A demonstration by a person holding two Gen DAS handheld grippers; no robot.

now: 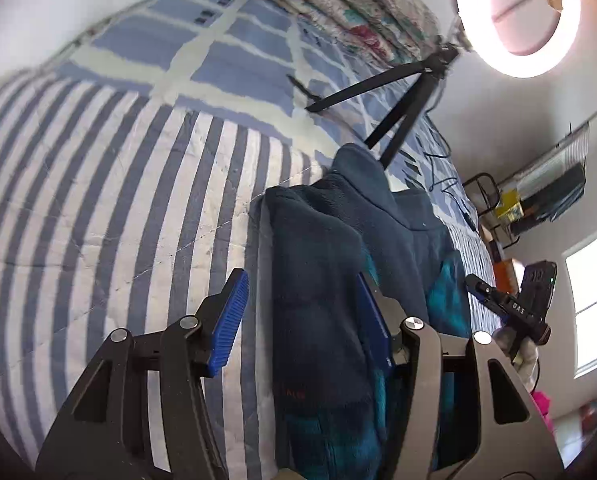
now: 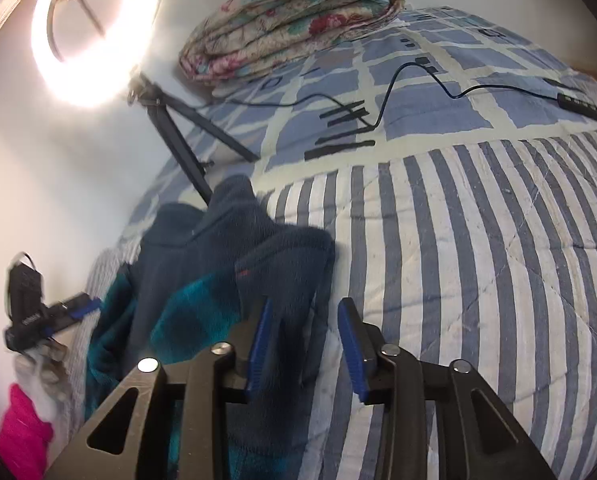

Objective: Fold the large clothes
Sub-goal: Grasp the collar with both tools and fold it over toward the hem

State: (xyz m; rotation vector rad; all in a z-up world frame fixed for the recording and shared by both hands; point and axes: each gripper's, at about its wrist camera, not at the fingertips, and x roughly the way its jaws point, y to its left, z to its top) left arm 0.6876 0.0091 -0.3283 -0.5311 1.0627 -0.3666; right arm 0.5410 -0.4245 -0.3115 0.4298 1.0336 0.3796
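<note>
Dark fleece (image 1: 338, 264) lies folded along the bed's (image 1: 118, 200) edge; left gripper (image 1: 304, 312) and right gripper (image 2: 304, 344) stand apart, straddling its folds, apparently letting go.

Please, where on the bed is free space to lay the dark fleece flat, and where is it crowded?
The striped quilt beside the fleece is bare, out to the bed's edge. Crowded: the checked part near the wall, with the tripod of the ring light, a black cable and the folded floral blanket.
</note>
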